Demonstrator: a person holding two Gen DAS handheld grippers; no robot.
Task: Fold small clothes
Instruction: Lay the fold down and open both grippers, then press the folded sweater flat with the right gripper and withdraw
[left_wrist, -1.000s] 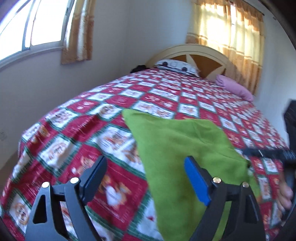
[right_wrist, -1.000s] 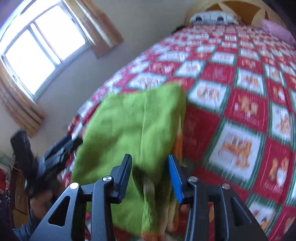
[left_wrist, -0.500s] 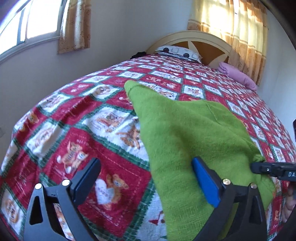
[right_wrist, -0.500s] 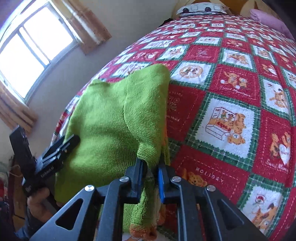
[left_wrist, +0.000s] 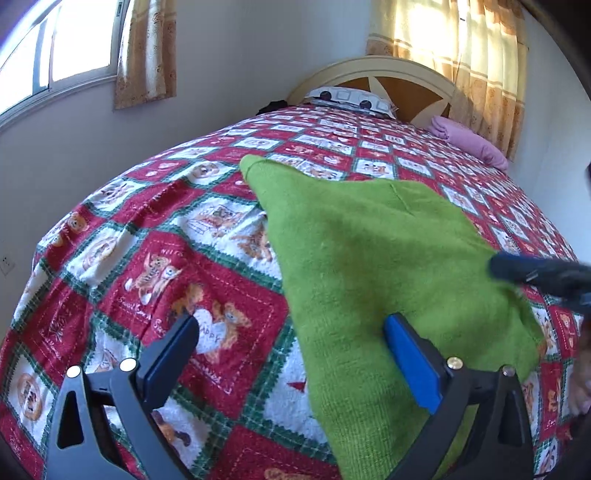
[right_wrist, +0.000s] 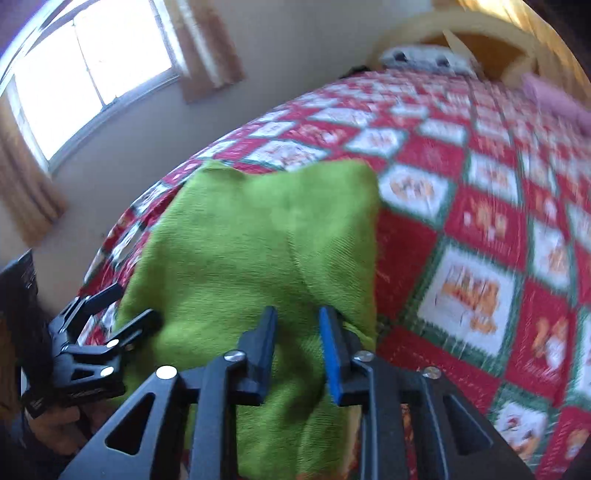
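A small green knit garment (left_wrist: 369, 266) lies folded on the bed near its foot; it also shows in the right wrist view (right_wrist: 258, 240). My left gripper (left_wrist: 291, 354) is wide open and empty, its jaws astride the garment's left edge just above the quilt. My right gripper (right_wrist: 297, 332) has its jaws parted a little over the garment's near right corner, holding nothing. The left gripper shows at the left of the right wrist view (right_wrist: 110, 314). The right gripper shows as a dark blur in the left wrist view (left_wrist: 539, 273).
The bed is covered by a red, white and green holiday quilt (left_wrist: 155, 266). A white patterned pillow (left_wrist: 351, 98) and a pink pillow (left_wrist: 469, 142) lie by the headboard (left_wrist: 391, 74). A wall with a curtained window (left_wrist: 66, 62) runs along the left.
My right gripper was pinched on the garment's corner half a second ago; now its jaws are parted and the cloth lies flatter. The left gripper stayed open and moved little.
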